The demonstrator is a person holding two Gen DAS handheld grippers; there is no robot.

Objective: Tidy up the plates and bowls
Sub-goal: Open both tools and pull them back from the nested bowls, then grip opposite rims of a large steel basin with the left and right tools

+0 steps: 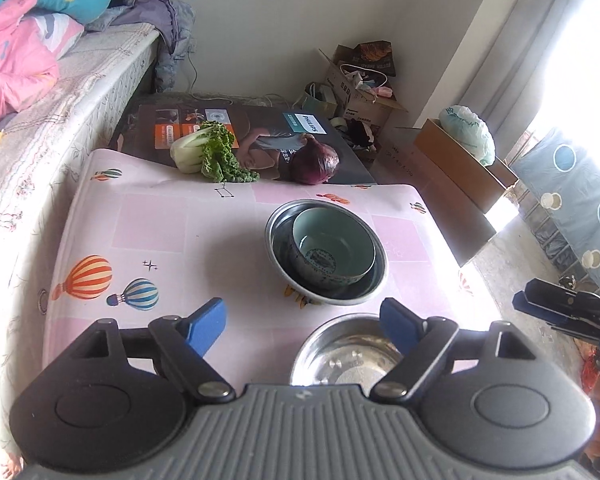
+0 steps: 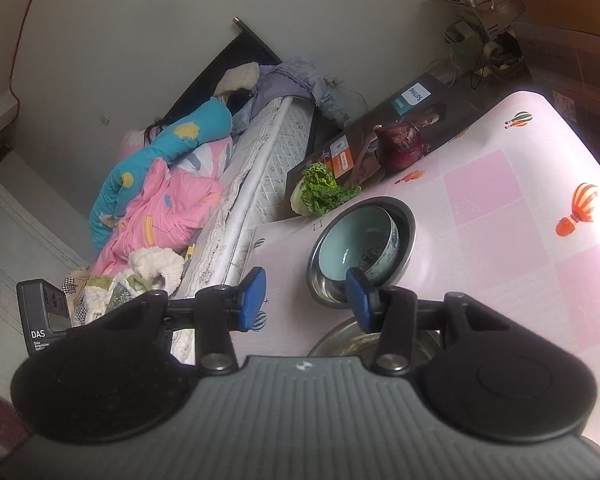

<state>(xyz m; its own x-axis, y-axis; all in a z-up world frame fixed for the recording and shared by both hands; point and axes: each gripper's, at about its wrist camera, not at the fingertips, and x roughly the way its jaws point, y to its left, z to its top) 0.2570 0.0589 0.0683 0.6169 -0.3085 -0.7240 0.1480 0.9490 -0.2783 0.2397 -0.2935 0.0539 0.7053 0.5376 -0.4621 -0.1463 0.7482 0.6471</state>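
Note:
A pale green ceramic bowl (image 1: 334,250) sits tilted inside a steel bowl (image 1: 364,295) on the pink table (image 1: 160,224). A second, empty steel bowl (image 1: 340,354) stands nearer the table's front edge. My left gripper (image 1: 302,326) is open and empty above the near table, its right finger over the empty steel bowl. In the right wrist view, the right gripper (image 2: 306,300) is open and empty just short of the nested bowls (image 2: 360,248), above the empty steel bowl (image 2: 340,340). The right gripper also shows at the right edge of the left wrist view (image 1: 556,308).
A leafy green vegetable (image 1: 210,152) and a red onion (image 1: 316,162) lie at the table's far edge against a Philips box (image 1: 260,136). A bed with bedding (image 1: 28,80) runs along the left. Cardboard boxes (image 1: 452,160) stand on the floor at the right.

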